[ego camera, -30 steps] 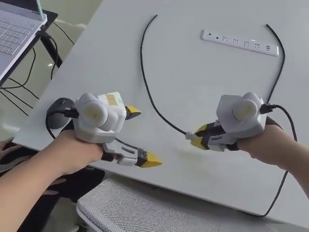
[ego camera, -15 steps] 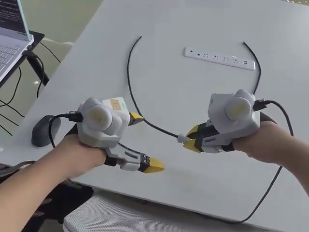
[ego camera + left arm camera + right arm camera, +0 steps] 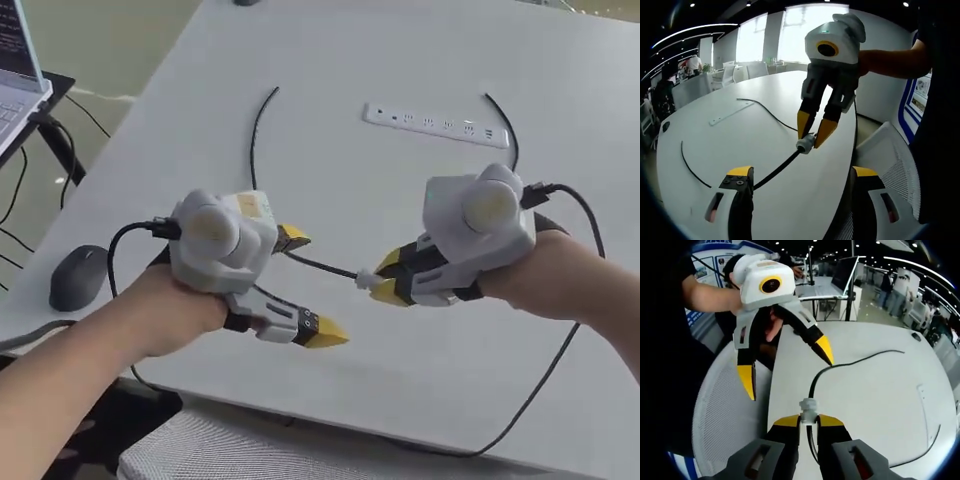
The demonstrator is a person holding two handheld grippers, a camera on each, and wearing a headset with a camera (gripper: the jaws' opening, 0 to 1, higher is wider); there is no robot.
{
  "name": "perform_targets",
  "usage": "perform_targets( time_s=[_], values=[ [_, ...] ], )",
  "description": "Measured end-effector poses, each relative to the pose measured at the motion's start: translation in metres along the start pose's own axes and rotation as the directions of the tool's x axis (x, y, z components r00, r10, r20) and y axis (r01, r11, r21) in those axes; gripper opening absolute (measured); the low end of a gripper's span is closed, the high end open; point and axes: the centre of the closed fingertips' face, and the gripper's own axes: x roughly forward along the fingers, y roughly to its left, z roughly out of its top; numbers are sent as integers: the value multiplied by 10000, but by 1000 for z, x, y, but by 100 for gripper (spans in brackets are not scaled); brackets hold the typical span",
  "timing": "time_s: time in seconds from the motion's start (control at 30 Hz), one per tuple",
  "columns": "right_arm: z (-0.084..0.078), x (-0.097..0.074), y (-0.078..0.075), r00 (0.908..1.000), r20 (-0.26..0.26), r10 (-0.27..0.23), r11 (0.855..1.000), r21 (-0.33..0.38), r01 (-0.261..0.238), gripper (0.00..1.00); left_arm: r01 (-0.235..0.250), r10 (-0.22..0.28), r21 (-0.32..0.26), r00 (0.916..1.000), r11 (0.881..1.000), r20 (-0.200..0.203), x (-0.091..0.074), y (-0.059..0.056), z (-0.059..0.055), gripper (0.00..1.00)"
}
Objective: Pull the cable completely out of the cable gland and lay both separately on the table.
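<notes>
My left gripper [image 3: 312,287] and right gripper [image 3: 383,280] had white housings and black jaws tipped in yellow. The cable [image 3: 320,265] was black and the cable gland [image 3: 366,281] white against a plain white desk [image 3: 400,60]. The power strip [image 3: 435,125] was white too, the mouse [image 3: 78,277] dark grey.

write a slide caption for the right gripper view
Right gripper shut on the white cable gland, black cable trailing across the table, open left gripper facing it.
</notes>
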Motion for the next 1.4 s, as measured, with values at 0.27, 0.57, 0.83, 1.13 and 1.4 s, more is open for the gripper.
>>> perform_targets(
  time_s=[0.27,0.57,0.83,1.13,1.4],
  values=[
    [-1,-8,8,9985,-62,544,9985,-12,-544,7,276,-288,384,9991,9989,308,10,-5,13,71],
    [-2,-11,11,9957,4,926,9957,34,-926,7,693,-726,814,9966,9943,390,17,-10,18,57],
    [-2,-12,12,9945,75,1041,9946,29,-1041,7,977,-1030,824,9928,9918,615,21,-13,24,47],
    [-2,-13,15,9909,180,1333,9911,-68,-1332,7,1180,-1261,851,9874,9894,961,24,-14,30,34],
    [-5,-14,19,9852,82,1713,9850,-230,-1711,7,1414,-1539,1192,9827,9828,1032,26,-19,33,25]
  ],
)
